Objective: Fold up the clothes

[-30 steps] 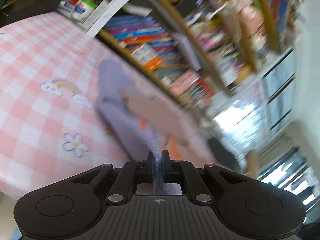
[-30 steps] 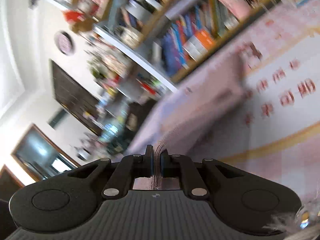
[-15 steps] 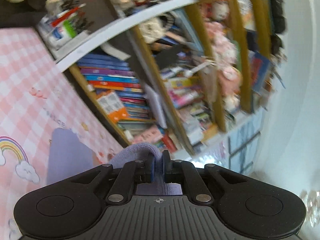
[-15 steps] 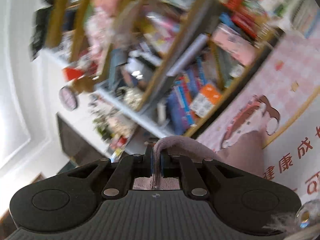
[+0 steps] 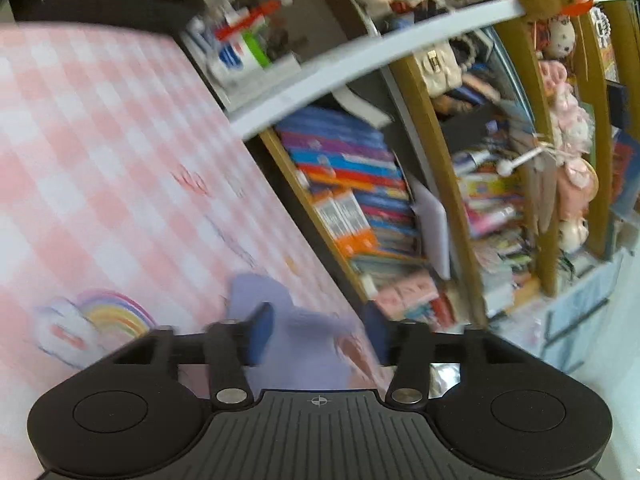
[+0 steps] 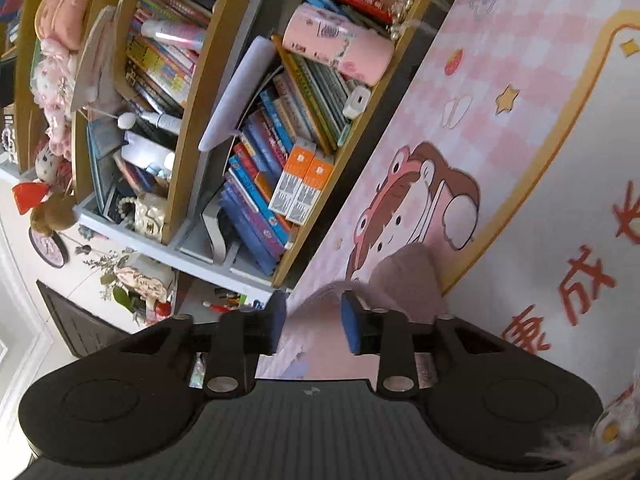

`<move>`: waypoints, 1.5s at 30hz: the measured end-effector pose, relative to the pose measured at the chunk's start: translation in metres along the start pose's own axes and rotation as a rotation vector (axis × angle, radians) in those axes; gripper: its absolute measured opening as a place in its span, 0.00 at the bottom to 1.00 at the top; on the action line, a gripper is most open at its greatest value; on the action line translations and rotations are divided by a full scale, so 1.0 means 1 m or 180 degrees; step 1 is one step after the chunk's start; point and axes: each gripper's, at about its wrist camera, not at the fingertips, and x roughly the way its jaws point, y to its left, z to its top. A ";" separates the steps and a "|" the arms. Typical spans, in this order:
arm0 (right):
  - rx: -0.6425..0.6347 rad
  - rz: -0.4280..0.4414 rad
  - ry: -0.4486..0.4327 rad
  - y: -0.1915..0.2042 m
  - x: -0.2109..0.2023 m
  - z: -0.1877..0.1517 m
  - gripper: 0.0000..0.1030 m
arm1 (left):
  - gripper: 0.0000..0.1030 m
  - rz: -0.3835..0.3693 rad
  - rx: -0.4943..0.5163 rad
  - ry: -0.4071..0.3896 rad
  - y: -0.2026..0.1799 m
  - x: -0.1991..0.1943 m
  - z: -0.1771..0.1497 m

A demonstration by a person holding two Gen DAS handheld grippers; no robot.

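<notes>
A pale lilac-pink garment (image 5: 304, 344) lies on the pink checked table cover (image 5: 100, 152), near the table's far edge. In the left wrist view my left gripper (image 5: 318, 334) is open, its blue pads spread to either side of the cloth just below. In the right wrist view the same garment (image 6: 404, 280) lies under my right gripper (image 6: 314, 328), which is open too, jaws apart over a raised fold. Neither gripper holds anything. Most of the garment is hidden behind the gripper bodies.
A wooden bookshelf (image 5: 436, 184) packed with books and plush toys stands right behind the table's far edge; it also shows in the right wrist view (image 6: 188, 128). A tray of pens and bottles (image 5: 244, 48) sits at the back. The cover bears cartoon prints (image 6: 416, 200).
Both grippers were shut on the garment and carried it up and forward; now both have opened and the cloth has dropped onto the table.
</notes>
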 end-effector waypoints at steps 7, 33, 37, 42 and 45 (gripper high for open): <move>-0.1645 -0.0922 0.0097 0.046 -0.017 -0.016 0.40 | 0.50 0.0453 0.1280 0.0343 -0.045 0.002 -0.022; -0.2141 -0.1402 0.0242 0.040 0.021 -0.019 0.23 | 0.25 0.0977 0.2179 0.0548 -0.061 0.034 -0.036; -0.2444 -0.1434 0.0244 0.056 0.030 -0.010 0.25 | 0.42 0.1015 0.2561 0.0533 -0.083 0.050 -0.031; -0.2910 -0.1555 0.0527 0.066 0.066 -0.007 0.29 | 0.42 0.1217 0.2940 0.0753 -0.091 0.096 -0.037; -0.2909 -0.1534 0.0641 0.063 0.083 -0.002 0.33 | 0.24 0.1344 0.3133 0.0806 -0.089 0.116 -0.045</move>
